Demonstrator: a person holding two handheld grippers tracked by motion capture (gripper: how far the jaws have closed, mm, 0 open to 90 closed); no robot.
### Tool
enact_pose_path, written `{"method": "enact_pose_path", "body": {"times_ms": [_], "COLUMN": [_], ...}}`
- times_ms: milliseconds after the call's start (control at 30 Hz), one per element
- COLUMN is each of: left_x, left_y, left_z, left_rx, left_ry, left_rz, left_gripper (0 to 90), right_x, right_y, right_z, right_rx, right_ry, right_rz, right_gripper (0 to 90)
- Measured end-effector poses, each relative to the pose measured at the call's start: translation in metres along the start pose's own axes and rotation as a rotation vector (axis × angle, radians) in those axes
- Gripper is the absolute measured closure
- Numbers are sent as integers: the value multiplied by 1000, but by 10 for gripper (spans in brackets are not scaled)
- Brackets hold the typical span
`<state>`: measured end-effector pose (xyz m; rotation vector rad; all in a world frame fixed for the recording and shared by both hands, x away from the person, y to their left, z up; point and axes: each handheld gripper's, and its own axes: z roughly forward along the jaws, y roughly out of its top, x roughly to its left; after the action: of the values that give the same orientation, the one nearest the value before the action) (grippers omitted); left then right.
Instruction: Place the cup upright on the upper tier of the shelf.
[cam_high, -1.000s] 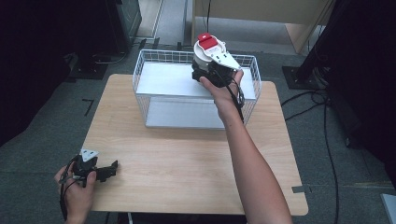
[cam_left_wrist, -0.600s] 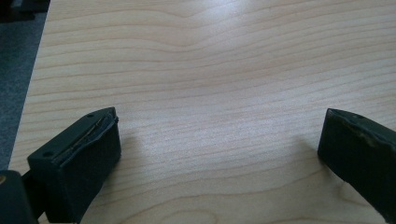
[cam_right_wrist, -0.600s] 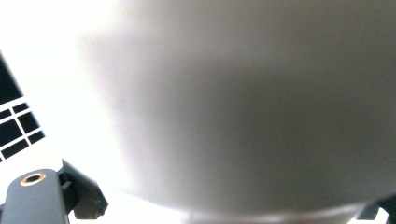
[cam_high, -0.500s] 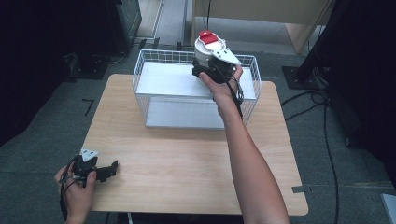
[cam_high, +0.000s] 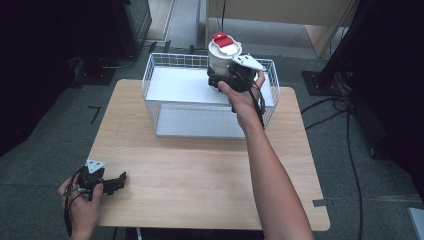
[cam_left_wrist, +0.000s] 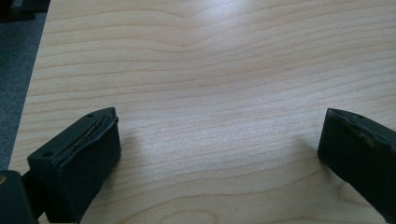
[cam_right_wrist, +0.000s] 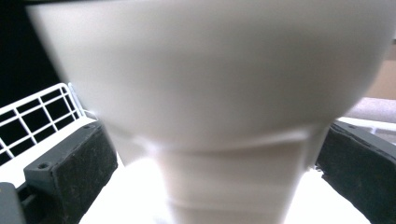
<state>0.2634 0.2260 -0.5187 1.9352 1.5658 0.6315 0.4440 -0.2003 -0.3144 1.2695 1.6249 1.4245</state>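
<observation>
White cup with a red-tabbed lid is being held above the far wire basket by the right gripper, probably for lowering in or lifting clear, while the left gripper is resting wide apart on the near-left table.

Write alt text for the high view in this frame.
The right gripper holds a white cup with a red-tabbed lid above a white wire basket at the far edge of a wooden table. The left gripper rests open near the table's front-left corner.
</observation>
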Motion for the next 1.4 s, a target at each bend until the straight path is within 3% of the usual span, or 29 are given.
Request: {"method": "enact_pose_path", "body": {"times_ms": [200,500,967,1233,1400], "left_x": [0,0,0,0,0], "left_y": [0,0,0,0,0], "left_z": [0,0,0,0,0], "left_rx": [0,1,2,1,2], "left_ry": [0,0,0,0,1], "left_rz": [0,1,5,3,7], "left_gripper": [0,0,0,0,0], "right_x": [-8,-7,-17,-27,-38], "right_y": [-6,-22,-55,-78,-90], "right_z": [-10,-27,-73,-100,-114], "right_rx": [-1,22,-11,-13,-12], "right_ry": [2,-4,35,17,0], "right_rz": [-1,-42,-46,-67,-50], "right_gripper": [0,0,0,0,0]}}
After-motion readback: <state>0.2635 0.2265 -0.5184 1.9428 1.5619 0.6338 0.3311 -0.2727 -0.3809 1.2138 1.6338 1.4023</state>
